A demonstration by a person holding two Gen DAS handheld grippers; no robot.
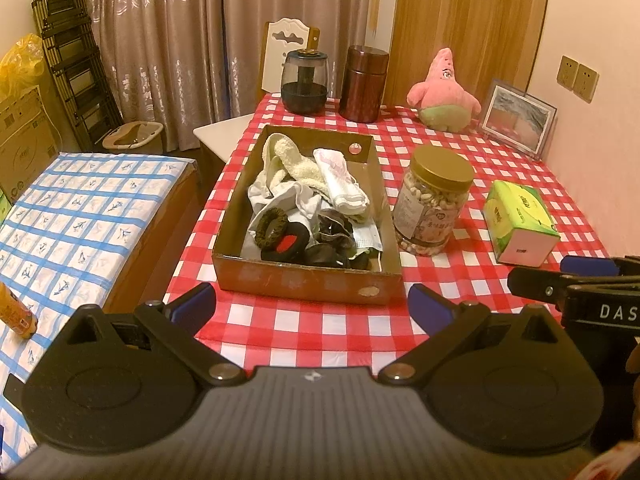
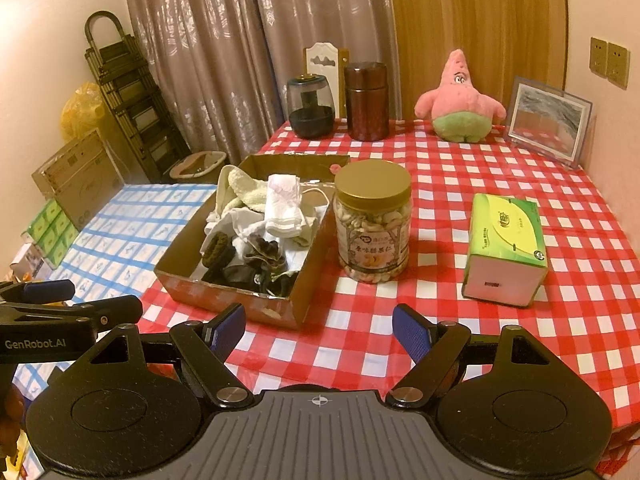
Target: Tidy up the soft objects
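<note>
Soft things [image 1: 304, 204] in box [image 1: 308, 280], jar [image 1: 434, 204] just right, on table [image 1: 320, 336]

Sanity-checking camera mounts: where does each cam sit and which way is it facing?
Left wrist: on the left gripper, angled down across the checkered table at the cardboard box; own open fingers show, and the right gripper at the right edge.
Right wrist: on the right gripper, box to its left, nut jar ahead; own open fingers show.
Shared: box, jar, tissue box, pink plush.
</note>
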